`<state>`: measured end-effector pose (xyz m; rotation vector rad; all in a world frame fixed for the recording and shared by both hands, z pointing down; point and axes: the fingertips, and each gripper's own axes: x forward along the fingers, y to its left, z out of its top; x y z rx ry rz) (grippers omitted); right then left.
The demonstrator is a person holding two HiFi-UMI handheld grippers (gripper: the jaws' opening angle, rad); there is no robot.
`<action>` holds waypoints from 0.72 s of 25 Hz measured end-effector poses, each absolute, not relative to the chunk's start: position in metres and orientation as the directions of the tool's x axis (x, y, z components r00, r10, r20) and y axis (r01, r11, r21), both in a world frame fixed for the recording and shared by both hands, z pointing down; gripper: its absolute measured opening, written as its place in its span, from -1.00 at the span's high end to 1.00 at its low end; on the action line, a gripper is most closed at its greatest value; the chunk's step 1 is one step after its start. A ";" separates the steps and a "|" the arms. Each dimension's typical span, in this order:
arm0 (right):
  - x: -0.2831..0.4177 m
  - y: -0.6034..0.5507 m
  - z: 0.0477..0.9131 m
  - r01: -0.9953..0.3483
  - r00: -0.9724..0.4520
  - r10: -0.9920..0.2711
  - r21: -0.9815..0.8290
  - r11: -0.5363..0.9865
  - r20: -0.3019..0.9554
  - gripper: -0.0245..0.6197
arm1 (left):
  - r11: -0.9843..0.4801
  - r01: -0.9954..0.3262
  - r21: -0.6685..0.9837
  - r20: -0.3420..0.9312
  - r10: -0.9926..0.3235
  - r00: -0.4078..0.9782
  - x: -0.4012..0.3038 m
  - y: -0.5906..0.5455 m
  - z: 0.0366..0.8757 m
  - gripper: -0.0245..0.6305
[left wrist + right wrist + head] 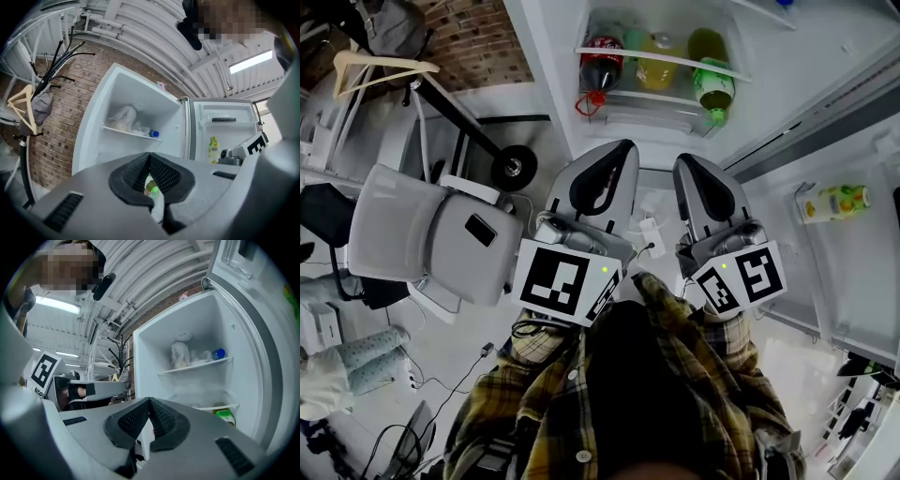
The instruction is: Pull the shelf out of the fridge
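Observation:
The fridge stands open ahead of me. In the head view a white shelf (661, 59) carries a cola bottle (602, 58), a yellow bottle (658, 61) and a green bottle (712, 86). My left gripper (621, 155) and right gripper (687, 167) are side by side close to my chest, short of the fridge and touching nothing. Both are shut and empty. In the left gripper view the jaws (150, 158) meet below an upper shelf (131, 132) with plastic bags. The right gripper (150, 403) points at the same shelf (194, 366) and at a lower one (218, 406).
The fridge door (848, 244) hangs open at the right with a juice bottle (834, 202) in its rack. A grey office chair (422, 239) stands at the left. Behind it is a coat rack with a wooden hanger (380, 64). Cables lie on the floor.

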<state>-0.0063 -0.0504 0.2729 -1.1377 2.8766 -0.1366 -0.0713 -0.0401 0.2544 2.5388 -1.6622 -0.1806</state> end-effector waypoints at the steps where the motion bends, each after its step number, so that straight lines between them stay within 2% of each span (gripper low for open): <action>1: -0.003 -0.059 0.271 -0.680 -0.729 -0.684 -0.098 0.726 -0.013 0.87 | -0.400 -0.905 0.147 -0.045 -0.916 0.398 -0.068 -0.048 0.253 0.92; 10: 0.011 -0.108 0.272 -0.663 -0.743 -0.668 -0.105 0.741 -0.023 0.87 | -0.372 -0.918 0.137 -0.055 -0.928 0.368 -0.059 -0.098 0.250 0.92; 18: 0.007 -0.140 0.270 -0.682 -0.725 -0.688 -0.115 0.723 -0.025 0.87 | -0.400 -0.906 0.139 -0.038 -0.916 0.399 -0.061 -0.132 0.251 0.92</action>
